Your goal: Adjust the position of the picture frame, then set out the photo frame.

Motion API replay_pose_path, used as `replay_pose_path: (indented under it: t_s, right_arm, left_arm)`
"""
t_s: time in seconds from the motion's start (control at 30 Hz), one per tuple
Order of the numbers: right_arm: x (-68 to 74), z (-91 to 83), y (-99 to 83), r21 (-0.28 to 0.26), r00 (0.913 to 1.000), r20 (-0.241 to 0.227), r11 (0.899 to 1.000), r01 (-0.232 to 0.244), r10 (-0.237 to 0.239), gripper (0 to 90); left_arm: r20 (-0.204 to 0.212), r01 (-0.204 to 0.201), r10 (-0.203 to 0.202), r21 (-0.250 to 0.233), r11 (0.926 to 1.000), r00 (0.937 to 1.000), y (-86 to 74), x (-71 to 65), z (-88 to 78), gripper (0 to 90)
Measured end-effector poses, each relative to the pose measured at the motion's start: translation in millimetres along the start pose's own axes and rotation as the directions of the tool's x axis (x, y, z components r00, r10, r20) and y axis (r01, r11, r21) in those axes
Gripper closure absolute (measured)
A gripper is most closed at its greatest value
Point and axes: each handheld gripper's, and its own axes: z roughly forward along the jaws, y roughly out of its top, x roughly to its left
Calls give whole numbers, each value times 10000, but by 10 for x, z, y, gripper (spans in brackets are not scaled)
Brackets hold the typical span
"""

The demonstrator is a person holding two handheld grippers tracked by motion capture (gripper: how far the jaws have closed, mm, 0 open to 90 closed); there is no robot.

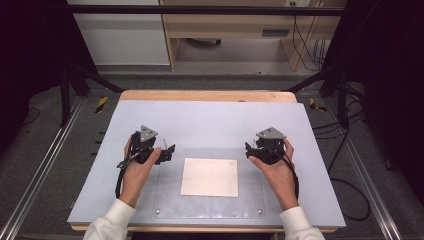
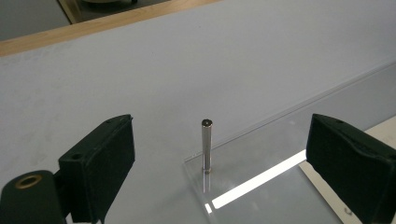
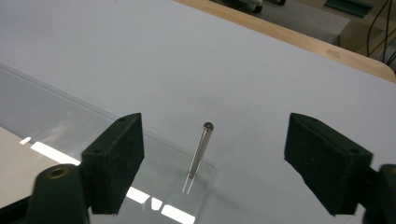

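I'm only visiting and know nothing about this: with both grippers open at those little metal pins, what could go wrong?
1. Each thin pin stands at a corner of the clear sheet; a gripper closing off-centre might bend it.
2. Pulling on the pins could shift the sheet and the paper lying there.

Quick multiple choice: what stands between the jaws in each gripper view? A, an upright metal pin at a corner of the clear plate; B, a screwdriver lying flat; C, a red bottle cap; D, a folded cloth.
A: the left gripper view shows a slim metal pin standing upright at a corner of the clear plate, between the open jaws, and the right gripper view shows another such pin likewise.
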Motion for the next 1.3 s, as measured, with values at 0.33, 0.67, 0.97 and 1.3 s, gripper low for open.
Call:
replay_pose_path:
  t_s: [0.33,0.67,0.97,1.3]
  right_arm:
    - [19,-40,-77,-158,9974,157,9974,704,-701,460]
    - [55,20,-53,-214,9955,-76,9953,946,-948,720]
    - [48,89,-32,-17,9968,-19,9968,796,-796,829]
    - [41,116,7,140,9979,-87,9978,641,-640,835]
  left_arm:
    - [-498,-258,243,-302,9992,9985,-71,-11,-18,163]
    - [-273,-30,14,-607,9981,9996,-143,-42,5,356]
    - [-491,-396,361,-723,9966,9981,-139,-74,71,674]
    - [-746,-106,66,-536,9985,9972,-142,-43,172,812]
